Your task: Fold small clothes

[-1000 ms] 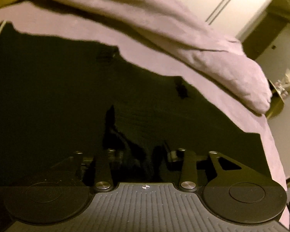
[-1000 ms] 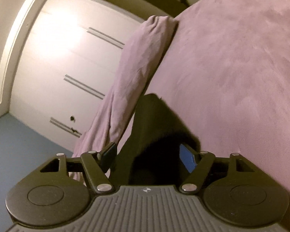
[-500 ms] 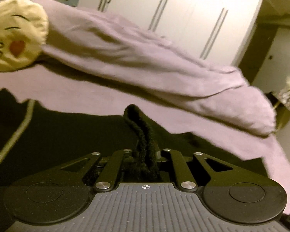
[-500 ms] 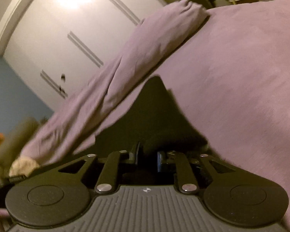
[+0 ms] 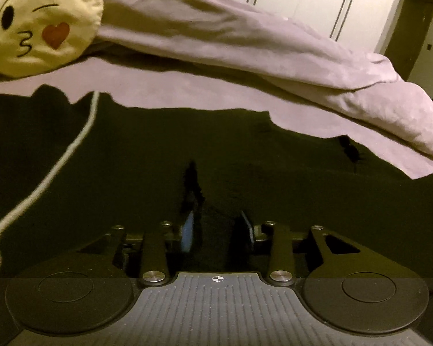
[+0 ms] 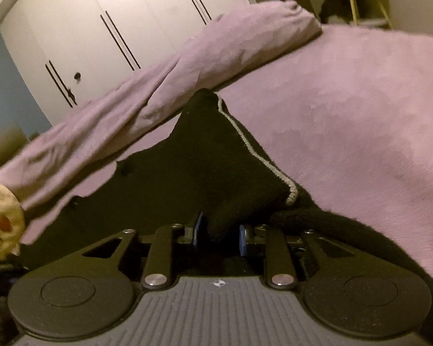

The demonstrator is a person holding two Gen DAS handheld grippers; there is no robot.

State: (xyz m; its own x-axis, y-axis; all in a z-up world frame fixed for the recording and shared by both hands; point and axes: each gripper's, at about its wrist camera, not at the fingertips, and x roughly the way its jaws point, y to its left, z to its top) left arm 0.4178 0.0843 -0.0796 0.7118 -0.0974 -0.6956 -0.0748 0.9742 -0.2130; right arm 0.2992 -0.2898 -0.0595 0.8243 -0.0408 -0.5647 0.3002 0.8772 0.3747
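Half a second ago the left gripper (image 5: 216, 227) was pinching a thick fold of the black garment (image 5: 245, 158); now its jaws have just been opening, the fold has dropped flat, and dark cloth lies under the gap between the pads with nothing squeezed. One pad (image 5: 187, 230) shows blue on its inner face.

From the left wrist view, the black garment is spread on the purple bed cover (image 5: 187, 92) straight ahead of the left gripper. Its far edge runs from side to side, so the long way of the cloth goes across the view. A pale cord (image 5: 72, 150) curves along its left side. Behind it sit a yellow smiley cushion (image 5: 43, 23) and a rolled purple blanket (image 5: 274, 43).

In the right wrist view, the right gripper (image 6: 219, 235) was wide open a second ago. Now its jaws are pressed on a bunched corner of the black garment (image 6: 216, 158), which pokes up between the pads. A grey stitched edge (image 6: 257, 155) runs from that corner away to a far tip beside the blanket (image 6: 158, 86).

So I think the right gripper is the one that counts now. It has the near corner, and the rest of the cloth lies ahead and to its left, toward the freed left gripper. Carrying the corner that way would fold it over.
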